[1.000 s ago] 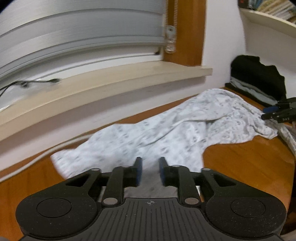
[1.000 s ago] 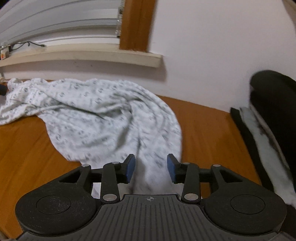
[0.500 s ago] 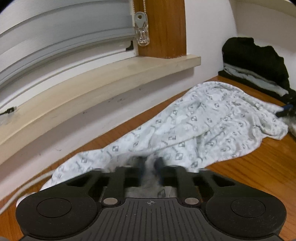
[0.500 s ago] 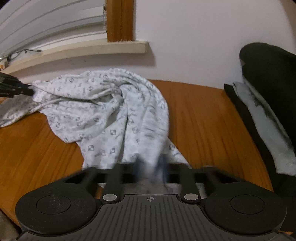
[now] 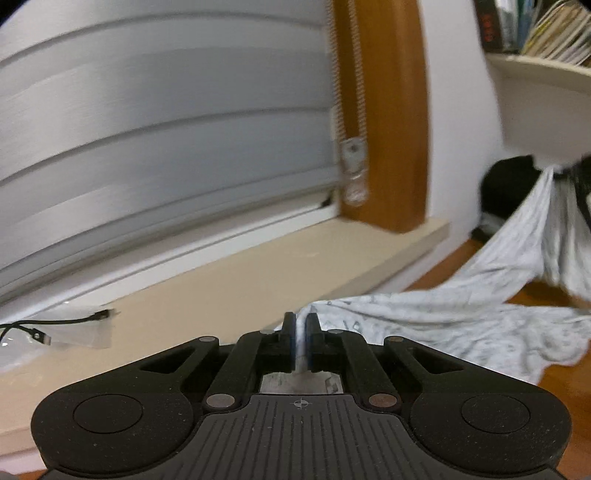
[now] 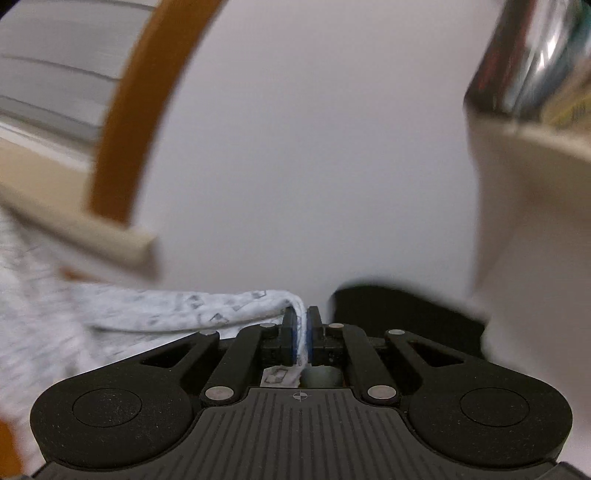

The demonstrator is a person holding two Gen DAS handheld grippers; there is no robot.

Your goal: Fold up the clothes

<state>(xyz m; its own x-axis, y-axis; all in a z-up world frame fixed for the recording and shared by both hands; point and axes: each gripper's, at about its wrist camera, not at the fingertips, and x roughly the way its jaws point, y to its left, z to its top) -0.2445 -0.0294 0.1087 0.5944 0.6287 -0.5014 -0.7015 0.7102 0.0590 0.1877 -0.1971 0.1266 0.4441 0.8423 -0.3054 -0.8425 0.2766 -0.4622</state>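
- Left wrist view: the left claw (image 5: 301,334) is pressed together on a thin fold of the white patterned garment (image 5: 461,325), which shows as a pale strip between its two blue-edged pads.
- From that pinch the garment runs off to the right, sags down to the orange-brown wooden table (image 5: 546,299), then rises steeply toward the upper right, where a dark blurred shape that may be the other claw meets it at the picture's edge.
- The garment's print is small grey squares; no brand or label can be read on it.
- A shelf (image 5: 535,70) at the upper right holds books (image 5: 532,26) standing side by side. One dark spine bears red marks, too blurred to read.
- A pale windowsill (image 5: 258,280) lies ahead of the left claw, with grey blinds (image 5: 166,147) above it, a wooden frame (image 5: 388,110) to their right, and a thin black cable (image 5: 55,325) resting on the sill at the left.
- A dark pile of clothes (image 5: 509,188) sits by the wall at the table's far right.
- Right wrist view: the right claw (image 6: 302,332) is likewise closed tight on a fold of the same garment, which trails away to the left and downward, blurred.
- Beyond the right claw is a bare white wall (image 6: 314,147).
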